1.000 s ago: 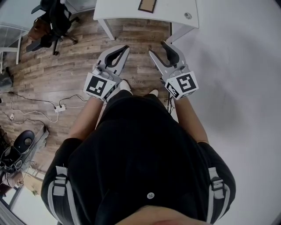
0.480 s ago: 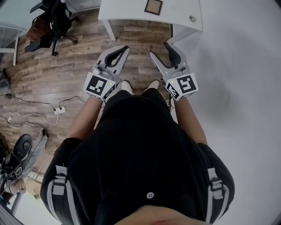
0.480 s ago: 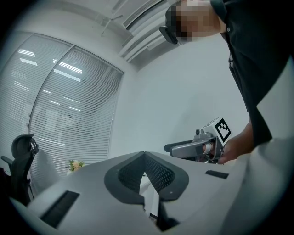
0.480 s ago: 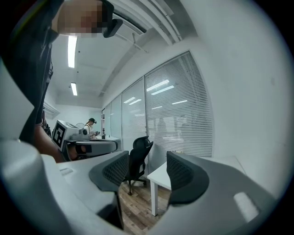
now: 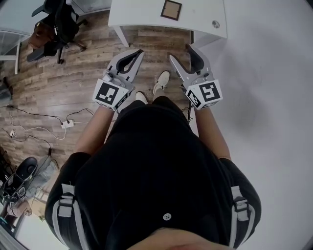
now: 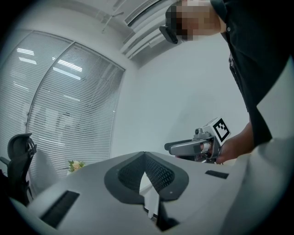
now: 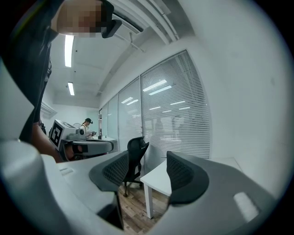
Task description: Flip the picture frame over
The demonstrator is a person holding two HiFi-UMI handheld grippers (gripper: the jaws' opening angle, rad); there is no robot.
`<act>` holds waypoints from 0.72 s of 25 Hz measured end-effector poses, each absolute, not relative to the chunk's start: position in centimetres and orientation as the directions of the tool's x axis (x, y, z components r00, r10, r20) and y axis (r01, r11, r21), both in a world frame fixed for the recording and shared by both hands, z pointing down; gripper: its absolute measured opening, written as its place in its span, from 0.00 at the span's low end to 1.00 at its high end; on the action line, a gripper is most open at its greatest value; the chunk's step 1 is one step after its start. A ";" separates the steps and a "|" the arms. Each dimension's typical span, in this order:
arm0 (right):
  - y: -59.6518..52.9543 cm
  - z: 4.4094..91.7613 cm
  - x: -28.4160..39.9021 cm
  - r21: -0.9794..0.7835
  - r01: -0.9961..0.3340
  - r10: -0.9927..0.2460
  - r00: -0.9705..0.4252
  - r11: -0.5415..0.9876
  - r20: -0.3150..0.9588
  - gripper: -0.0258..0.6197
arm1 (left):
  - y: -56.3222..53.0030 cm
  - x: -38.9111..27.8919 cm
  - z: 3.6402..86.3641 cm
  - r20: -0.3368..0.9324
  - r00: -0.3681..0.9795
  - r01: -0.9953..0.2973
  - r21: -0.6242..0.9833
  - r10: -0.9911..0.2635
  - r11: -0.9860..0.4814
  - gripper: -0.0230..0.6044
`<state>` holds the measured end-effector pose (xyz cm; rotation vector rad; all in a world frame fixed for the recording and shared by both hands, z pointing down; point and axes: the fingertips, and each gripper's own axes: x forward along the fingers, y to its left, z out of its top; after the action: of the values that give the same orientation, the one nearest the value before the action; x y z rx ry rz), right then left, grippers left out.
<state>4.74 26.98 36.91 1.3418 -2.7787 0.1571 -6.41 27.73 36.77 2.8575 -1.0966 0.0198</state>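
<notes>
We hold both grippers out level in front of us, above the wooden floor (image 5: 73,73) and short of the white table (image 5: 142,14) at twelve o'clock. The picture frame (image 5: 171,9) lies flat on that table, also at twelve o'clock, well apart from both grippers. It shows brown inside a dark border, and we cannot tell which face is up. A small round thing (image 5: 215,24) sits on the tabletop at about three o'clock from the frame, apart from it.

The left gripper (image 5: 139,52) has its jaws together, tips touching, with nothing held. Its own view shows the dark pads meeting at the front (image 6: 144,153).

The right gripper (image 5: 180,52) stands wide open and empty. In its own view (image 7: 148,158) only the table's corner (image 7: 158,176) and an office chair (image 7: 137,153) show through the gap, both far off.

One pale shoe (image 5: 161,82) shows on the floor between the two grippers. Another office chair (image 5: 58,19) stands at ten o'clock, and loose cables (image 5: 44,128) lie on the floor at nine o'clock. In the right gripper view another person (image 7: 86,126) stands in the background at nine o'clock.
</notes>
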 end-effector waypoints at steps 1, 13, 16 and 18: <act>26.1 36.8 4.9 -0.069 -0.782 -0.777 -0.624 0.620 0.088 0.45 | 26.9 -6.3 36.5 0.048 0.739 -0.674 0.068 -0.672 -0.736 0.04; 14.7 35.3 7.8 -0.079 -0.754 -0.749 -0.657 0.652 0.083 0.45 | 16.2 -4.0 34.9 0.063 0.696 -0.718 0.052 -0.715 -0.694 0.04; 12.1 35.3 8.9 -0.089 -0.749 -0.745 -0.662 0.656 0.079 0.45 | 14.0 -3.0 34.8 0.068 0.697 -0.717 0.051 -0.714 -0.695 0.04; 10.6 35.4 9.7 -0.098 -0.745 -0.742 -0.666 0.659 0.076 0.45 | 12.7 -2.2 34.7 0.086 0.686 -0.727 0.042 -0.722 -0.685 0.04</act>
<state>9.74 10.60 35.40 1.2708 -2.8354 0.1882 -2.22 12.68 34.68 2.8170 -1.2129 0.0958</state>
